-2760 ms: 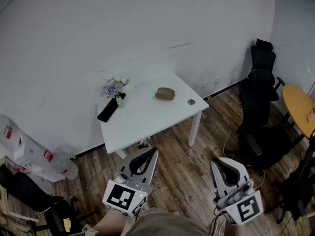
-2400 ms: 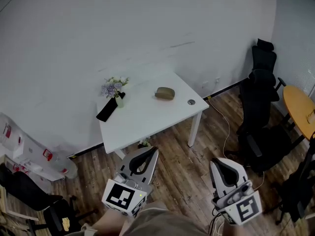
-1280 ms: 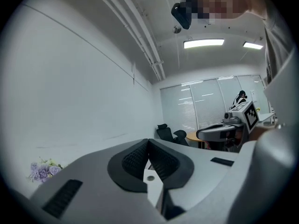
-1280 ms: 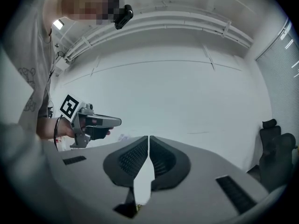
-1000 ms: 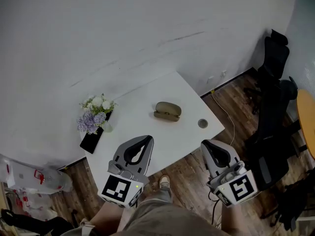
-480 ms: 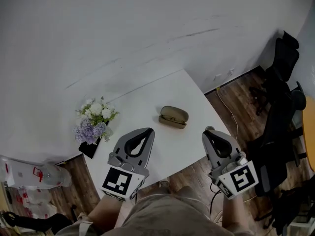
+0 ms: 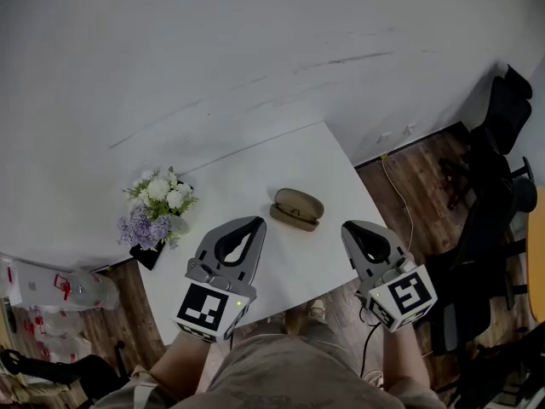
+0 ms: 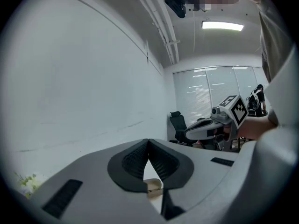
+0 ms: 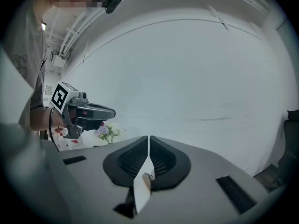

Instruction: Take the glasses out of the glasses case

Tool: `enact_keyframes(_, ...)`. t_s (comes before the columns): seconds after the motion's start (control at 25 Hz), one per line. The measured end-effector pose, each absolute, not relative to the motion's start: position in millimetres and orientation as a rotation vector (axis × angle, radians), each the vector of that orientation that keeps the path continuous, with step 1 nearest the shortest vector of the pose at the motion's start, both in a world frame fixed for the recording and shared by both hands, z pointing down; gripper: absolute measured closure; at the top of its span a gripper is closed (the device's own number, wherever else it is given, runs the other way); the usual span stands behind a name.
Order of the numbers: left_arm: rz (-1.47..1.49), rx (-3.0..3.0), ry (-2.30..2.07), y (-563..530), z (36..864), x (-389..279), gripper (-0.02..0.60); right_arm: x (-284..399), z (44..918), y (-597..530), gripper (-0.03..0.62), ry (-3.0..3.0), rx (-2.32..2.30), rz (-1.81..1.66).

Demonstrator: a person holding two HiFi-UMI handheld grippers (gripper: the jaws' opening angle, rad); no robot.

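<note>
Right now the olive-brown oval glasses case (image 7: pixel 297 206) lies closed, lid down, near the middle of the white rectangular table (image 7: pixel 255 169), with bare tabletop all round it. Neither tool touches it. The left gripper (image 7: pixel 254 222), grey with a black-and-white marker cube at its back, hangs over the near part of the table. Its jaws are clenched tip to tip with nothing between them, and the case sits at about 2 o'clock from those tips. The right gripper (image 7: pixel 347 227), of the same grey build, hangs over the table's near right edge, with the case at about 10 o'clock from its tips. Its jaws too are pressed together and empty.

In each gripper view the case shows only as a small brown shape through the gap below the closed pads, well ahead of them. A bunch of white and purple flowers (image 7: pixel 155 211) stands at 9 o'clock from the case, at the table's left edge. Black office chairs (image 7: pixel 502 113) stand on the dark wooden floor (image 7: pixel 417 173) at 3 o'clock, well apart from the table.
</note>
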State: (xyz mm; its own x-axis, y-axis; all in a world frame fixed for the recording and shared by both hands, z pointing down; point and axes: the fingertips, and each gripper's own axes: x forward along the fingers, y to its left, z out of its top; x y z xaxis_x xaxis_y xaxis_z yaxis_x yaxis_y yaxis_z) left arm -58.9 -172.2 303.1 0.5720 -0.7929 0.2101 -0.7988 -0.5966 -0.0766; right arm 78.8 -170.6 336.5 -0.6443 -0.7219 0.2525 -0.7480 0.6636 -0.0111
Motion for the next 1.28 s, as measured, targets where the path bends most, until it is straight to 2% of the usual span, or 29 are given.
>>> enact_keyframes(0.36,0.49,2.69,-1.406,-221,363,-55,0.565,45,396,-226,0.545,-2.599,1.04,0.232)
enact_keyframes(0.44,0.531,2.663,-1.388,-232,386,-55,0.565,38,415,-239,0.461,-2.568,1.015,0.25)
enact_keyframes(0.84,0.735,2.507,-1.254,-267,509,-50,0.565,9,546,-271,0.457,-2.373,0.812,0.381)
enact_keyframes(1.28,0.906,2.353,-1.114,-275,616,-47,0.565,4,641,-274,0.427,-2.199,0.706,0.436)
